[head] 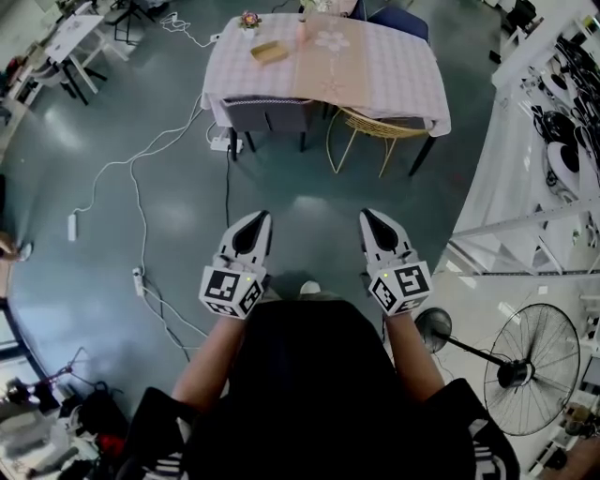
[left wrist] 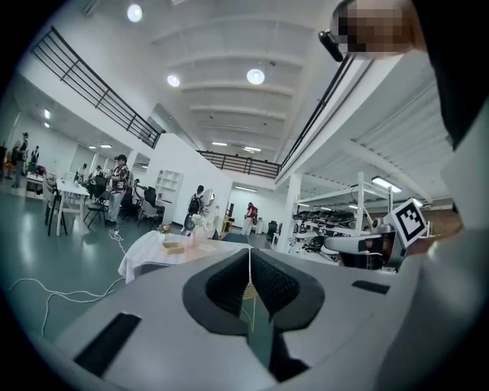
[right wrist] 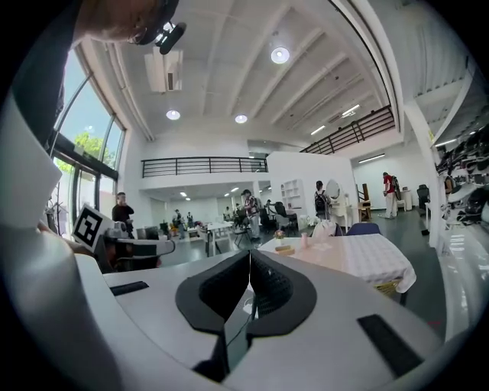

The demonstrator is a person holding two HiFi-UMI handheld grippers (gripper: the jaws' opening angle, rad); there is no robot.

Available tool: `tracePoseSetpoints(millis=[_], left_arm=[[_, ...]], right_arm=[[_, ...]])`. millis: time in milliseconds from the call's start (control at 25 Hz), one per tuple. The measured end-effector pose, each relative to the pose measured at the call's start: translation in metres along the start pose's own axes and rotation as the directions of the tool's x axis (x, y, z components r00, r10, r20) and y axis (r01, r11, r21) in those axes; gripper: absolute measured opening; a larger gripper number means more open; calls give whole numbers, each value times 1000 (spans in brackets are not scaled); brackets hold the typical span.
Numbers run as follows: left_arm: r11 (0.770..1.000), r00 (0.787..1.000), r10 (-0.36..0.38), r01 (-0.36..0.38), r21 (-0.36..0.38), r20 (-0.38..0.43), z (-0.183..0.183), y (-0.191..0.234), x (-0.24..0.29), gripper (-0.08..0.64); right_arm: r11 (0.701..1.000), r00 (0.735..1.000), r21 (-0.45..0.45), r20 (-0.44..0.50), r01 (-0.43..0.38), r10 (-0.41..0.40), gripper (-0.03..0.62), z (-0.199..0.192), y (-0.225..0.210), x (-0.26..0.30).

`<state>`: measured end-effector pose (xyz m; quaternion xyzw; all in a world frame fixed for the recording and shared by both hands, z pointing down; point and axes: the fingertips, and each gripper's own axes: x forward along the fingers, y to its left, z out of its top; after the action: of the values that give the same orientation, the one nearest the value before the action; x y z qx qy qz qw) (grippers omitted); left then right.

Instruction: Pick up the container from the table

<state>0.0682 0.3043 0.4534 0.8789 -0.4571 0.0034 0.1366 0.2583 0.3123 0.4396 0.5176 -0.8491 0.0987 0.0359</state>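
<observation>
Presently: large open hall with a dull grey-green polished floor (head: 141,141), white ceiling with round lights, and a railed balcony visible in both gripper views. People stand and sit at desks far off.

Rectangular table under a pale pink checked cloth (head: 394,66) stands well ahead of me across bare floor. On its near side are a grey upholstered chair (head: 267,114), pushed under the edge, and a yellow wire-frame chair (head: 375,127). A black standing fan (head: 525,370) is near my right side. White cables (head: 131,173) trail over the floor to my left, running to a white power strip (head: 220,142) by the table leg.

The shallow tan rectangular container (head: 269,52) lies on the cloth towards the table's left end, beside a small pot of pink flowers (head: 248,19).

My left gripper (head: 255,217) and right gripper (head: 370,217) are both pressed together, nothing between the pads, well short of the table.
</observation>
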Motion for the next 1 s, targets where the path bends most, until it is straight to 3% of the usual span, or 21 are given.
tracePoseSetpoints(millis=[120, 200, 280, 640, 840, 1000], left_arm=[[1000, 1000, -1, 1, -12, -24, -10, 2, 3, 13], [999, 999, -2, 0, -33, -48, -20, 5, 6, 105], [999, 998, 13, -16, -43, -65, -25, 8, 6, 158], [998, 996, 61, -62, -5, -70, -21, 23, 13, 167], [998, 996, 60, -60, -2, -68, -21, 58, 34, 167], [999, 997, 41, -43, -31, -58, -12, 96, 76, 167]], right_arm=[[1000, 1000, -8, -17, 17, -17, 8, -4, -5, -2], [1000, 999, 2, -49, 20, -20, 106, -12, -8, -3], [1000, 996, 22, -85, 0, 2, 140, -22, -7, -2], [996, 991, 50, -112, -74, 79, 140, -30, -5, 29], [995, 984, 50, -154, -87, 94, 140, -43, -8, 72], [996, 984, 46, -158, -74, 80, 139, -30, -22, 124]])
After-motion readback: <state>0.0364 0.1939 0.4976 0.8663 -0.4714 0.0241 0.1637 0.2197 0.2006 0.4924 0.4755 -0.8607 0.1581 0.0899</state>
